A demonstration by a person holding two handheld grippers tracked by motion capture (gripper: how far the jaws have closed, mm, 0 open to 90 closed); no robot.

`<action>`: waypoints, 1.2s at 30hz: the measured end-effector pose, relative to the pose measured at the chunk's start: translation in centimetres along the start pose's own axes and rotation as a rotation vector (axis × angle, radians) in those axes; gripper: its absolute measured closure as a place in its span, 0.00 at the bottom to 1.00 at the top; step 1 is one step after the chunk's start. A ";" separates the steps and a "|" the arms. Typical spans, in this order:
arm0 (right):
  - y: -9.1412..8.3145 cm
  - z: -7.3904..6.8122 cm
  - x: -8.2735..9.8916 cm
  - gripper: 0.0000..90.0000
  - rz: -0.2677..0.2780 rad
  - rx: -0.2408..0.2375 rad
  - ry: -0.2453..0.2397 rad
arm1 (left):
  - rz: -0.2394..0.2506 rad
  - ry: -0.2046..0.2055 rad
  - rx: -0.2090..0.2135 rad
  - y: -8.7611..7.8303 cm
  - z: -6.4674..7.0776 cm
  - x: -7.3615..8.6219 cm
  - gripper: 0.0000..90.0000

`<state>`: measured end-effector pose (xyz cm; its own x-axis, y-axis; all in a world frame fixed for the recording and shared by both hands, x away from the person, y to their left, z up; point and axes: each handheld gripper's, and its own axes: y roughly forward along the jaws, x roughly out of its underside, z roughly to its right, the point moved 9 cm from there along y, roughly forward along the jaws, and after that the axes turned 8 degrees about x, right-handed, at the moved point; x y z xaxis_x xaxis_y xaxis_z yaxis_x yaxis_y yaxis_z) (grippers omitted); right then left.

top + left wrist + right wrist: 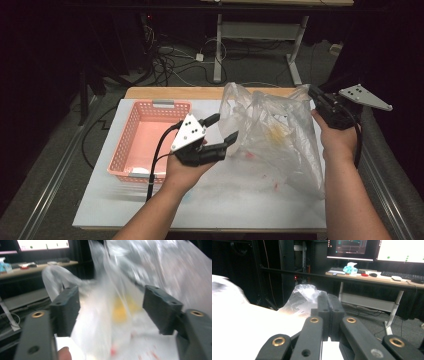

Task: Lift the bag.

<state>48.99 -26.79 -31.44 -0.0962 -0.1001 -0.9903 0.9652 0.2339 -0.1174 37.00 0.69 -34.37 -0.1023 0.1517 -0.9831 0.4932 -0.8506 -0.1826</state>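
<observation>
White table (240,200): right claw (314,93) pinches plastic bag (280,135); left claw (223,128) agape beside it.

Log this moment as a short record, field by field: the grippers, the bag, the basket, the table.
left gripper: open, jaws wide apart at the bag's left side, nothing clamped
right gripper: shut on the plastic bag's upper right edge
plastic bag: clear, crumpled, lifted at its right side; a yellowish thing shows blurred inside
basket: pink, perforated, left of the bag; a white object lies at its near end
table: white top, small red marks near the bag
</observation>
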 end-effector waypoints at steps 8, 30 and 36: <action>-1.1 -0.9 0.1 0.78 -0.025 -0.067 0.018 | -0.172 -0.082 0.012 -1.1 0.8 7.4 0.16; -10.3 -1.0 6.8 0.34 -0.048 -0.117 0.008 | -0.209 -0.131 -0.064 -5.8 -0.1 11.8 0.00; -9.7 -1.6 10.6 0.19 -0.117 -0.119 0.011 | -0.184 -0.141 -0.083 -7.1 -0.6 12.2 0.00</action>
<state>38.21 -28.56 -40.93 -0.2095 -0.1230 -0.9700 0.9115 0.3345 -0.2393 32.77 8.94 -45.10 -0.3135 0.2234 -0.9229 0.5238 -0.7700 -0.3643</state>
